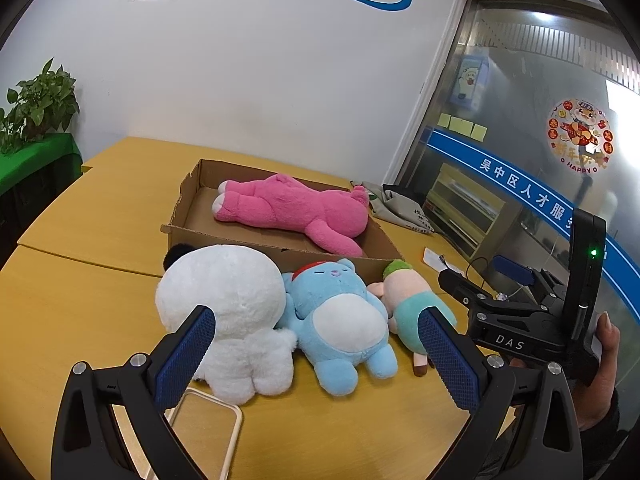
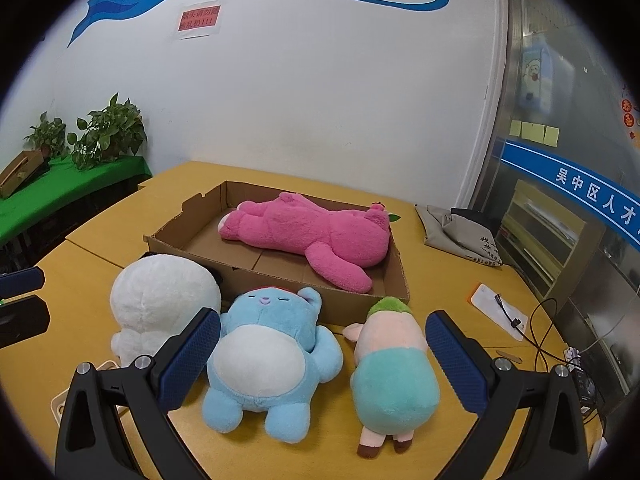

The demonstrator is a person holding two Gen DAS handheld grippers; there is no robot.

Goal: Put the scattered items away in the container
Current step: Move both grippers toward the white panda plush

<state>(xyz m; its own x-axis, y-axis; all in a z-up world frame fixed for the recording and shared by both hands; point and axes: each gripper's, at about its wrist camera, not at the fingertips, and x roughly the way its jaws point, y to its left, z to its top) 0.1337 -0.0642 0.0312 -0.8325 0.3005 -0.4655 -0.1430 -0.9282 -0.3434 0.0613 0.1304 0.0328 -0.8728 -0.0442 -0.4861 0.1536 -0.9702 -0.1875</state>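
Hovering spread wide and holding nothing, the left claw (image 1: 316, 352) and right claw (image 2: 323, 360) frame three plushies on the counter (image 2: 100, 248). The white plush (image 1: 232, 312), blue plush (image 2: 272, 356) and pig plush (image 2: 390, 372) lie lengthwise, heads toward the cardboard box (image 2: 280, 280) just behind. Inside, the pink bear (image 2: 308, 236) stretches crosswise, feet left. Only the left view shows the right device marked "DAS" (image 1: 510, 342) and a hand (image 1: 604, 364). A red wall notice (image 2: 199, 19) is unreadable.
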